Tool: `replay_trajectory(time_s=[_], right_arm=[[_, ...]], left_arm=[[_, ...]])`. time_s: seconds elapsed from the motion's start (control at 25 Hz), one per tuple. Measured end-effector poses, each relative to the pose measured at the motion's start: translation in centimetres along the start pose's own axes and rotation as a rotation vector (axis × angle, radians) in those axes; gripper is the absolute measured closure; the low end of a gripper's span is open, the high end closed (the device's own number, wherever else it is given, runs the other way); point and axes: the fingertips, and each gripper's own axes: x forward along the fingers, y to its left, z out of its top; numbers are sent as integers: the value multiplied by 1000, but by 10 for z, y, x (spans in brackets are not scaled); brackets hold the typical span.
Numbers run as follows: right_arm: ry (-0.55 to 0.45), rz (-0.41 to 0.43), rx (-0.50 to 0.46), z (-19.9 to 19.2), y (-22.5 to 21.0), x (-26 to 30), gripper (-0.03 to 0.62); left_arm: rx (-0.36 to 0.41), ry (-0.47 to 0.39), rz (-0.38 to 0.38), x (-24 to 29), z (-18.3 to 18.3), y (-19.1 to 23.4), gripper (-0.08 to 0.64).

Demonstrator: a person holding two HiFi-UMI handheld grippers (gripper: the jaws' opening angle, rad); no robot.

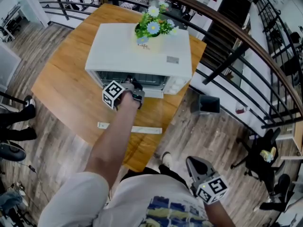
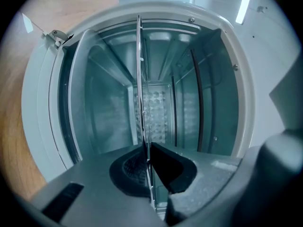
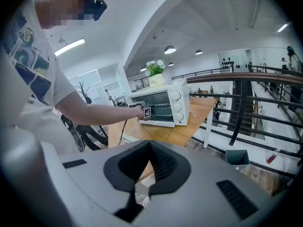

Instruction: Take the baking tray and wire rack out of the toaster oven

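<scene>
- Wire rack (image 2: 140,70): I count one thin metal edge with small nubs along it, seen edge-on across the mouth of the toaster oven (image 1: 142,51). I take it for the rack, sitting inside and not yet drawn out. I cannot tell whether the baking tray lies in there too.
- One toaster oven, white, stands on the wooden surface (image 1: 61,84). It sits toward the surface's right edge, near the far right corner, with its door (image 2: 45,126) open.
- One flower pot (image 1: 143,41) stands on the oven's top, toward the back.
- Three knobs (image 3: 177,106) run in a column down the right side of the oven's front.
- One white strip (image 1: 142,129) lies flat near the surface's near edge, apart from the oven.
- Two claws. My left claw (image 2: 147,150) is clamped on the rack's front edge, with only the wire between its pads.
- Left arm: my bare forearm (image 1: 113,136) stretches straight out over the near edge. The claw is level at the oven mouth and rolled onto its side, and its marker cube (image 1: 113,94) shows just left of the wrist.
- My right claw (image 3: 149,143) has its jaw tips together with nothing between them. I hold it low by my right side, back off the surface, tipped somewhat downward and facing the oven from well apart.
</scene>
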Motion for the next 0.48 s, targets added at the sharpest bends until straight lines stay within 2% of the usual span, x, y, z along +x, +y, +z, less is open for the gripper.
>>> replay_trajectory(time_s=[0.48], right_arm=[[-7, 21, -15, -1, -3, -1, 591]], left_arm=[[-9, -7, 8, -13, -4, -1, 557]])
